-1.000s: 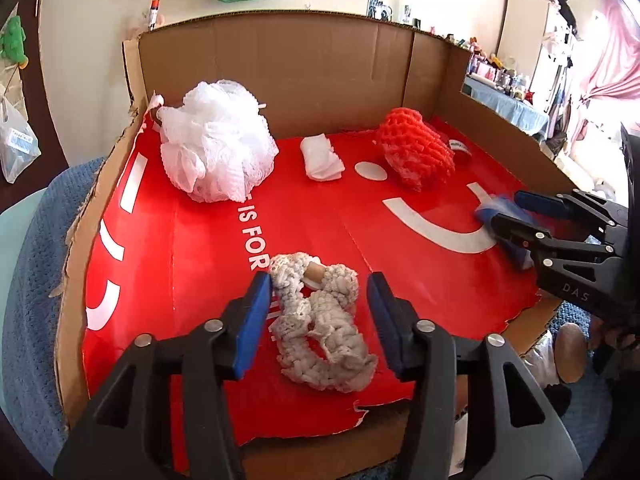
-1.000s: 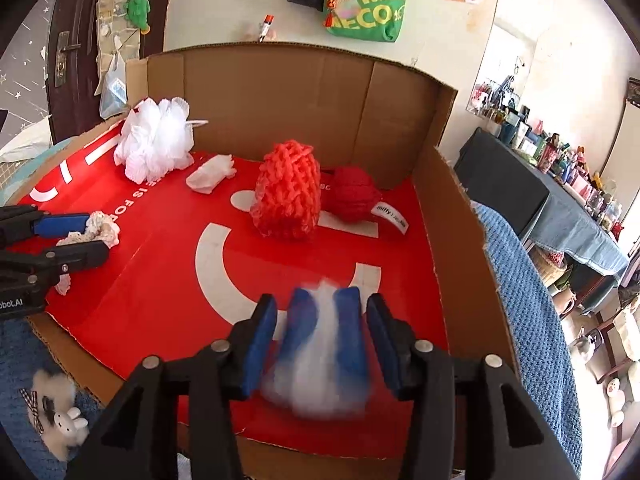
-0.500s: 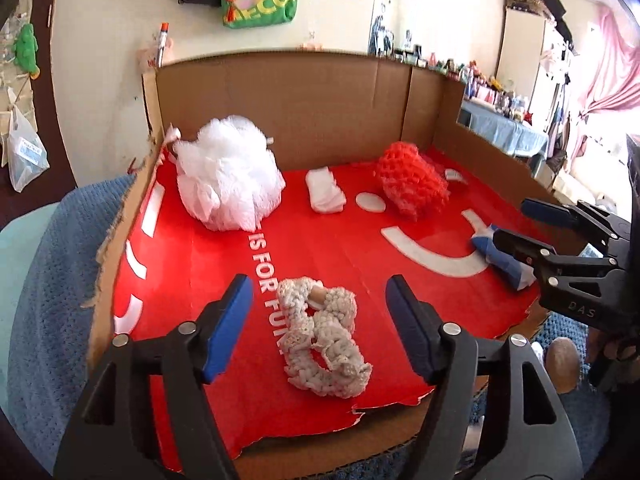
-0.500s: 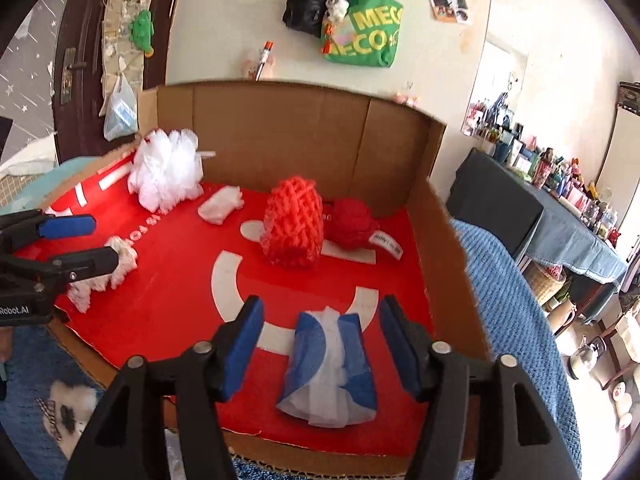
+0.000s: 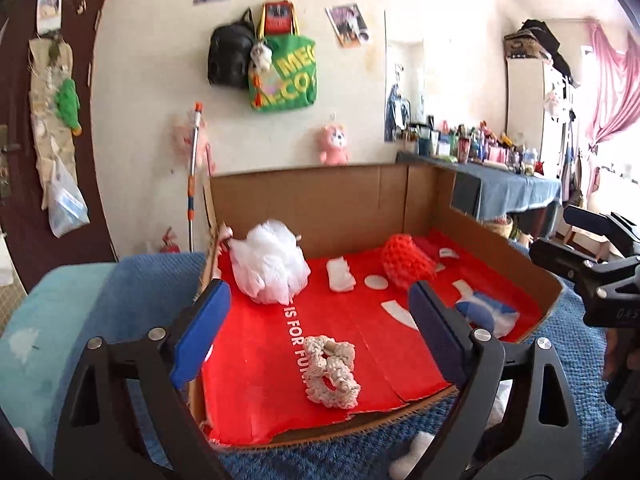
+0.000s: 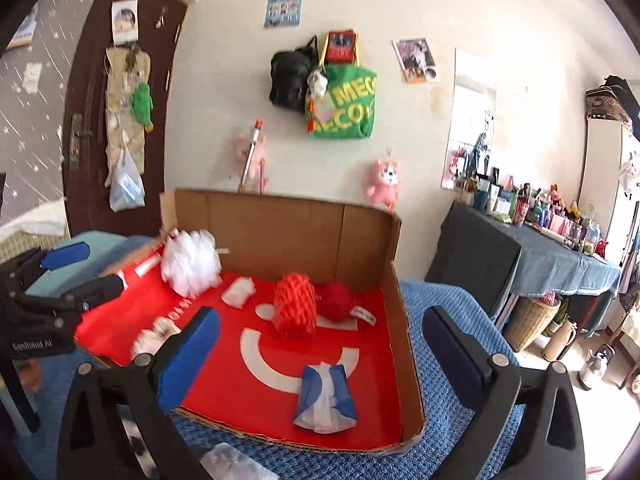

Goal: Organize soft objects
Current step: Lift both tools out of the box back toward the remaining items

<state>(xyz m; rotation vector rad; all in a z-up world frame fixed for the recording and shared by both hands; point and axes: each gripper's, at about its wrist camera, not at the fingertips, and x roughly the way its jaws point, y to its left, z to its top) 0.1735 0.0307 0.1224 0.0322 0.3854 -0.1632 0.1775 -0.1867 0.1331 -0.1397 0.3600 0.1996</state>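
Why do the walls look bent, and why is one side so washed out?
Both wrist views are fisheye, so the door and walls bow near the edges. In the left wrist view, window light bleaches the pink curtain. In the right wrist view, the cream knitted piece is smeared by blur, while the tissue pack stays sharp.

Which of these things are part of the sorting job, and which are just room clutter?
Job: cardboard box, white mesh pouf, white cloth, orange knit piece, red yarn ball, cream crochet piece, blue tissue pack.
Clutter: green tote, black bag, pink plush.
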